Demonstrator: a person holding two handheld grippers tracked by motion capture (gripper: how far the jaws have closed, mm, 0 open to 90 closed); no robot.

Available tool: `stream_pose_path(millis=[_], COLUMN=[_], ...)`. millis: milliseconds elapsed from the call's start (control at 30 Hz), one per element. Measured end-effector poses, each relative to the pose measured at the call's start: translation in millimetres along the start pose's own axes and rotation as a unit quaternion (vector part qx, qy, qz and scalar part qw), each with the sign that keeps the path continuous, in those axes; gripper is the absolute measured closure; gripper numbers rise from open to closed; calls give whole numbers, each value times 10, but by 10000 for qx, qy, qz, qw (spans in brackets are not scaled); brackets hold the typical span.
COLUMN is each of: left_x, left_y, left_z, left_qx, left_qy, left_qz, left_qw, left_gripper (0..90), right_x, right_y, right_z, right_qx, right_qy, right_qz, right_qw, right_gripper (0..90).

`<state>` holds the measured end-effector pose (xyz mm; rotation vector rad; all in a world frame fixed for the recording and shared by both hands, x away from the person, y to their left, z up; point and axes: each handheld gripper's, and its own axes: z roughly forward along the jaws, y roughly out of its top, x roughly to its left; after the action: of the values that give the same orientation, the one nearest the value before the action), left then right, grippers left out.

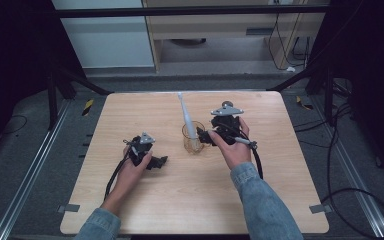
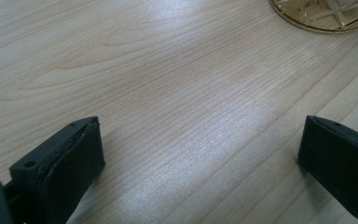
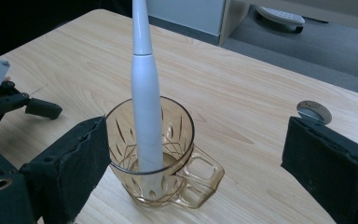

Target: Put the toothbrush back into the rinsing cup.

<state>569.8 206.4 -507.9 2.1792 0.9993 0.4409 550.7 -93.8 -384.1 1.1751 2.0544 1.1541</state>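
An amber glass mug stands upright near the table's middle, its handle turned toward my right gripper. A white electric toothbrush stands in it head up, leaning away. My right gripper is open just to the right of the mug. One jaw is close by the glass wall, the other is well clear, and nothing is gripped. My left gripper rests low on the table left of the mug. It is open over bare wood, with the mug's base ahead of it.
The light wooden table ends at a metal-edged far side. A small round metal disc lies on the wood beyond my right jaw. Cables trail from both grippers across the table toward the person. Dark floor, rails and stands surround the table.
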Motion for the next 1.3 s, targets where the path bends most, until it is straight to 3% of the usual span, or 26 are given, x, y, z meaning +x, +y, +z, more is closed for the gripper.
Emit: stream_pose_path(millis=[733, 1300], left_x=[0, -1], left_y=[0, 0], left_z=[0, 0], left_qx=[5, 2], left_qy=[1, 0], left_qz=[4, -5], left_qw=[10000, 10000], left_gripper=[0, 0], right_x=[-99, -240], right_y=[-148, -493], right_z=[-146, -201], right_qx=[46, 302], right_qy=[-65, -241], right_qz=[-21, 4], right_qw=[10000, 9993], right_gripper=[57, 61])
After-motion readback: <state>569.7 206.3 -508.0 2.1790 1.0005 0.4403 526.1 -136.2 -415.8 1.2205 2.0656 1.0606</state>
